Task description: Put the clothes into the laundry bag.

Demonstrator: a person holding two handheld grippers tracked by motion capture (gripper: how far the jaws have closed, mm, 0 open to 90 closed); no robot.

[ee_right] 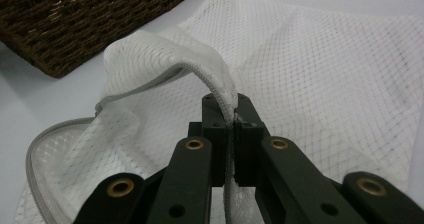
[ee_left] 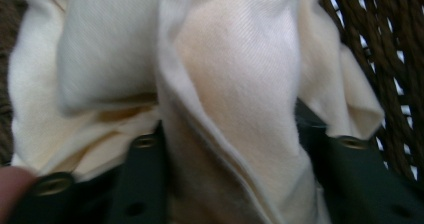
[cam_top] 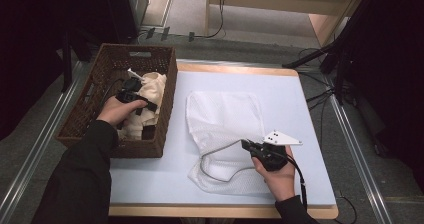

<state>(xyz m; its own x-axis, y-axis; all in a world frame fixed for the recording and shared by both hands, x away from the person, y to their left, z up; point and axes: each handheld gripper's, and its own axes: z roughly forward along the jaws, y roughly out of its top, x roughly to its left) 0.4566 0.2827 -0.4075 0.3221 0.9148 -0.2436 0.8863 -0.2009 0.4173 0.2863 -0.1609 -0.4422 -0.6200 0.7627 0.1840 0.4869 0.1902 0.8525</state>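
A cream cloth [cam_top: 152, 86] lies bunched in a brown wicker basket [cam_top: 168, 104] at the table's left. My left gripper [cam_top: 134, 95] is down in the basket, against the cloth. In the left gripper view the jaws stand wide apart, and a thick fold of the cloth [ee_left: 240, 59] rises between them at the left gripper [ee_left: 230, 134]. A white mesh laundry bag [cam_top: 225, 114] lies flat on the table. My right gripper [cam_top: 246, 144] is shut on the bag's zippered rim and holds it lifted, so the right gripper [ee_right: 231, 119] props the mouth of the mesh bag [ee_right: 325, 59] open.
The light blue table top [cam_top: 290, 94] has bare room right of the bag and in front of the basket. The basket wall [ee_right: 75, 19] stands just left of the bag's mouth. Metal rails, cables and a dark stand surround the table on the floor.
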